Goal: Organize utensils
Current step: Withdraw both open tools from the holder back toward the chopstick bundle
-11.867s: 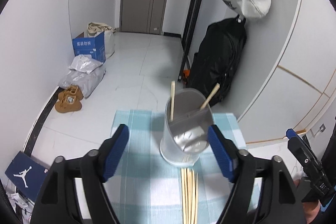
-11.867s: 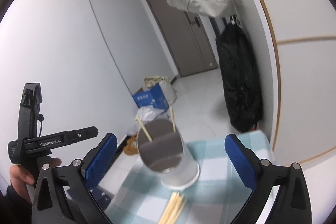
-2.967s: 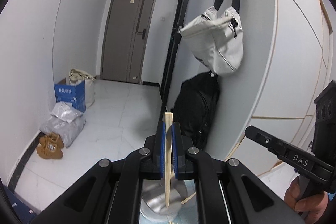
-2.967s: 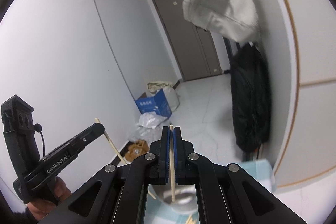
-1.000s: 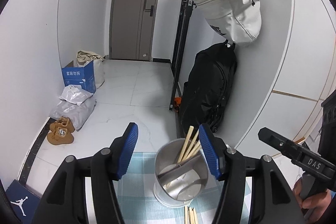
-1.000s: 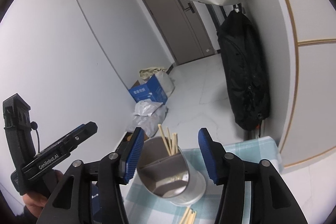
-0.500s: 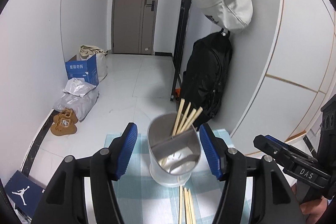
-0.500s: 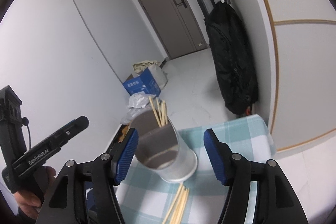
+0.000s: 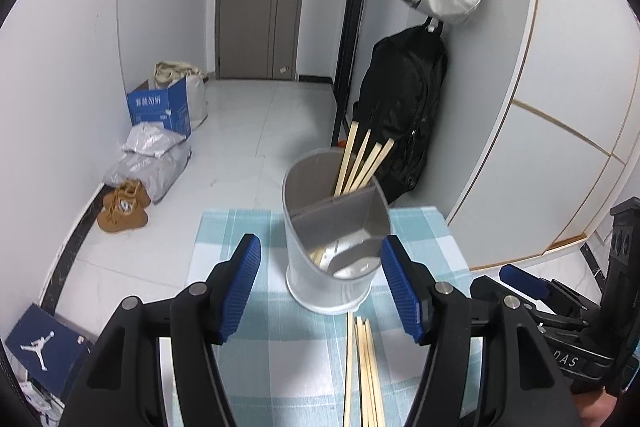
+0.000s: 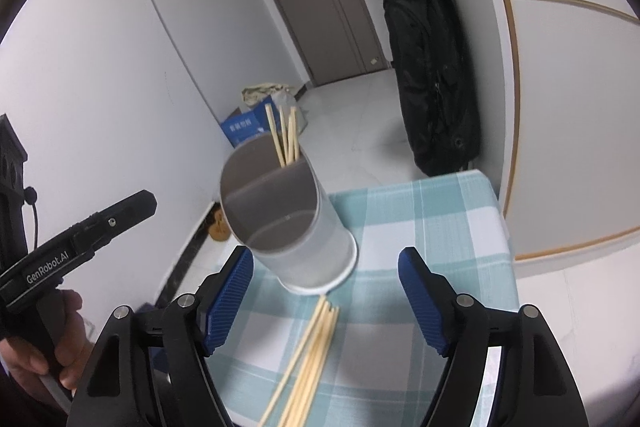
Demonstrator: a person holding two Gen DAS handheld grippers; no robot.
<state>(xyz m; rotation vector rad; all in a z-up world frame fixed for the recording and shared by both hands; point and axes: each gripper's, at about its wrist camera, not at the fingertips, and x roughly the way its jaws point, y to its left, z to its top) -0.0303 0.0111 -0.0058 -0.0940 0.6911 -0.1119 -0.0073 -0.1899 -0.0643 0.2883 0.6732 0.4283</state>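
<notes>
— Seeing what, left to right?
— Hovering at lower centre, left gripper, jaws apart, gripping nothing. Standing mid-frame on the checked cloth, divided holder, four chopsticks leaning in its far compartment. Lying just below, loose chopsticks.
— And further right?
— Right gripper, jaws likewise apart, empty.
— Risks?
— Probably pinching several sticks together, or nudging the holder over.

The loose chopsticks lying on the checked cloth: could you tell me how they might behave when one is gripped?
The loose chopsticks look thin, stiff and light. They lie bunched side by side, so closing on one may drag or scatter its neighbours. Being so thin, one might pivot between the pads.
</notes>
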